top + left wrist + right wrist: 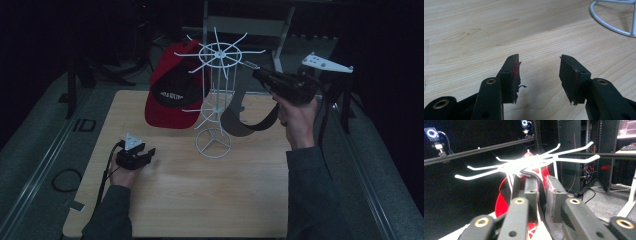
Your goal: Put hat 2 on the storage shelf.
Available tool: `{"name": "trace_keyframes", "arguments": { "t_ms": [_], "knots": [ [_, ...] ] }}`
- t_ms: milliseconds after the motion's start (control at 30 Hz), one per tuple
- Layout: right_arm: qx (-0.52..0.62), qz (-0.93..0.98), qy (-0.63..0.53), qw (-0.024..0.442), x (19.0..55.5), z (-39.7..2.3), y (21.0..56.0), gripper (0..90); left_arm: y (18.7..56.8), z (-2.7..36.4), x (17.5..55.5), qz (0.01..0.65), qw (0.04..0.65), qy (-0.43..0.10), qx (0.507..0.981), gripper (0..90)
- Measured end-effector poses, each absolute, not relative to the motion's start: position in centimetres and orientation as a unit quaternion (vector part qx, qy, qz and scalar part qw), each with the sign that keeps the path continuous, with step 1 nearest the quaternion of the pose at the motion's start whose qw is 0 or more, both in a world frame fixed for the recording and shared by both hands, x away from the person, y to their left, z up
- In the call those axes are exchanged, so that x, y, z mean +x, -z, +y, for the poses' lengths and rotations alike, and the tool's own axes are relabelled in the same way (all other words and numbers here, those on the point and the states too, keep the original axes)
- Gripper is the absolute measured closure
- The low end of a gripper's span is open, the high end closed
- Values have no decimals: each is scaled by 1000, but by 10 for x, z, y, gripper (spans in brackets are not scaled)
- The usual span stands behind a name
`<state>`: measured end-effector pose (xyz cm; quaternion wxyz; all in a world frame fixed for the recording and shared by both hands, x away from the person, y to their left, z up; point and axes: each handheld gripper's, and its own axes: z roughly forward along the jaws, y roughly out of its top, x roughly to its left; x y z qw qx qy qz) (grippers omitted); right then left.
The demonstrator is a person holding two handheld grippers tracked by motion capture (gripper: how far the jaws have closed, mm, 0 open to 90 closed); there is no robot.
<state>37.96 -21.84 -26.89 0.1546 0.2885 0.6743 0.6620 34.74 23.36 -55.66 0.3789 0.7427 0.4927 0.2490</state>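
On the wooden table (200,190) stands a white wire rack (216,90) with hooks spreading from its top ring and a round base; a red cap (172,92) with a black front hangs on its left side, brim drooping toward the tabletop; a black cap (245,122) hangs on the right side of the rack, its dark brim low beside the post and its strap running up toward your right hand.

Your right gripper (257,74) is raised level with the top hooks, pointing left at the ring; in the right gripper view the jaws stand a narrow gap apart, with a thin dark band of the black cap (532,173) lying over the top of the left jaw, close under the white hooks (529,165); whether the pads press on the band you cannot tell from that view, since the gap between them looks bare; the red cap (504,202) shows behind the jaws.

Your left gripper (147,154) rests low near the table's left side, well apart from the rack; its jaws stand wide apart with nothing between them; in the left gripper view bare wood (499,32) lies ahead and the rack's round base (609,22) curves in at the upper right corner.
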Motion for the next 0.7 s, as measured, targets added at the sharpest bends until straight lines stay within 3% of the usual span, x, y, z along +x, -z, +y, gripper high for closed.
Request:
{"name": "trace_keyframes", "arguments": {
  "t_ms": [267,700],
  "knots": [
    [314,659,-665,156,376,-235,279,651,556,233,347,492,379,-249,743,513],
    [342,636,-669,177,364,-260,299,619,557,233,348,494,378,-248,743,511]
  ]
}}
